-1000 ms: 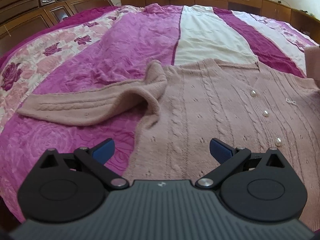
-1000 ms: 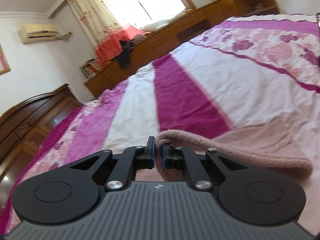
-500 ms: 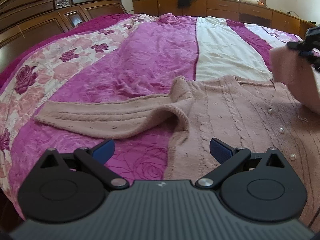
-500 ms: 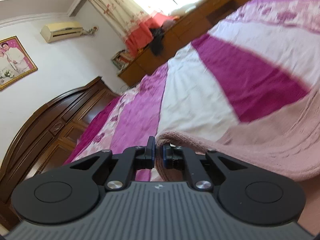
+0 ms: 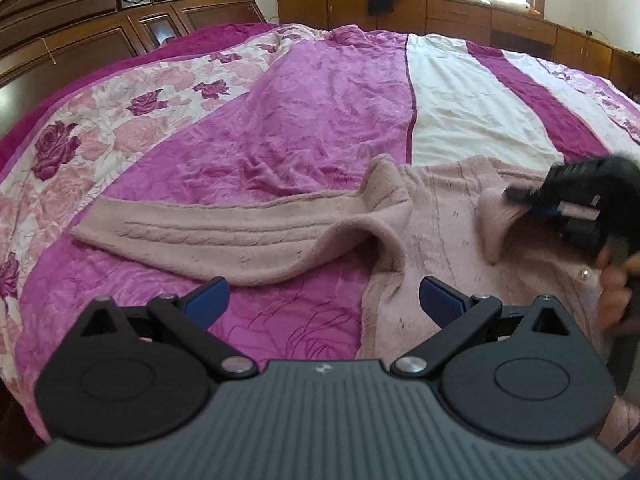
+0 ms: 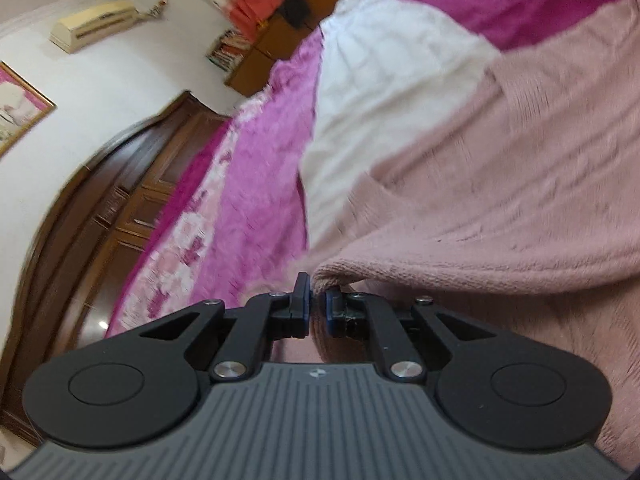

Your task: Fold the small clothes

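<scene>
Your pink sweater (image 5: 440, 240) lies flat on the bed (image 5: 312, 120), just past the jaws of your left gripper (image 5: 322, 304). Those jaws are spread wide and hold nothing. The side edge of the sweater sits between them and a bit to the right.

Your right gripper (image 6: 316, 308) has its jaws pressed together on the end of one sleeve (image 6: 332, 276). In the left view you can see it carrying that sleeve over the front of the sweater, near the buttons (image 5: 585, 275). The picture is blurry there, so you cannot tell if the sleeve is touching down yet.

So the folding looks like it has only just begun. One sleeve is partway folded in. The other sleeve (image 5: 224, 236) lies stretched out straight on the bed, ahead of your left jaws and off to their left. It is not folded yet. After that, the body of the sweater is not yet folded up either.
</scene>
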Tool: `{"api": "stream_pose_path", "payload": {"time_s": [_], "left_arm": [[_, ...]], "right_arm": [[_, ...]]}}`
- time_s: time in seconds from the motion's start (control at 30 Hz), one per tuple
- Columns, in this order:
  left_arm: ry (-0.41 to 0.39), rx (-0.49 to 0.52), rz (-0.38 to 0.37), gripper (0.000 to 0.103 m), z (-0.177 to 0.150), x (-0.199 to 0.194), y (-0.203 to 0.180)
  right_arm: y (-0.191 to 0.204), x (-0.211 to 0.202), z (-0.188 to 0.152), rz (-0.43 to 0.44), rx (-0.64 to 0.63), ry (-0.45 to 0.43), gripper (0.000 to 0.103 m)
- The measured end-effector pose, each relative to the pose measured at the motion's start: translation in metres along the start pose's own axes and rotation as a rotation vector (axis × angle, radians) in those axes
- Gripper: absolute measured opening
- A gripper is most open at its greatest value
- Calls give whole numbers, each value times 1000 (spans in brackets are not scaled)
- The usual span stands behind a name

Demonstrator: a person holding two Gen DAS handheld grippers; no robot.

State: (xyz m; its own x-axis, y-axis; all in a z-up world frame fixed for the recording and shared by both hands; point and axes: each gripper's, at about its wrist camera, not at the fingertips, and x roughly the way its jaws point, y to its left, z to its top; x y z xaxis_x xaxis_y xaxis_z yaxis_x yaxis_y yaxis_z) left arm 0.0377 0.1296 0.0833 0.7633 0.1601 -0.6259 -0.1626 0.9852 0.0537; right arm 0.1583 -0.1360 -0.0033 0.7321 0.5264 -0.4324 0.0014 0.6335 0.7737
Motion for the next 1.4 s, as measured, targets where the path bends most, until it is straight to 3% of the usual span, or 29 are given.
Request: {"api": "stream_pose_path", "payload": {"time_s": [0.1,0.2,0.37,0.57,0.8,1.0,1.17,1.33,1.4], "left_arm": [[-2,5,-13,103,3,5,-7],[-4,15,-30,103,5,9,-16],[-11,53,-53,103,10,18,-34],[-17,115,-76,103,13,30,-58],[2,161,-119,103,15,53,-83],[0,215,-149,103,12,78,-107],[8,255,-168,83,12,100,-125],[-23,273,-203,76,13,111,-138],[-28,272,-226,56,14,116,-142]], "right_arm": [[-6,11,-10,-27,-1,49,10],[-9,13,-16,-49,-18,78,18],[-6,-10,-15,-53,-69,87,54],[-21,-73,-1,-62,-110,34,62],[-60,-145,21,-154,-99,-83,64],[-97,-182,35,-228,-72,-147,66],[-116,-189,39,-249,-24,-181,66],[-127,-188,45,-256,-11,-213,66],[-130,-187,47,-266,-11,-221,66]]}}
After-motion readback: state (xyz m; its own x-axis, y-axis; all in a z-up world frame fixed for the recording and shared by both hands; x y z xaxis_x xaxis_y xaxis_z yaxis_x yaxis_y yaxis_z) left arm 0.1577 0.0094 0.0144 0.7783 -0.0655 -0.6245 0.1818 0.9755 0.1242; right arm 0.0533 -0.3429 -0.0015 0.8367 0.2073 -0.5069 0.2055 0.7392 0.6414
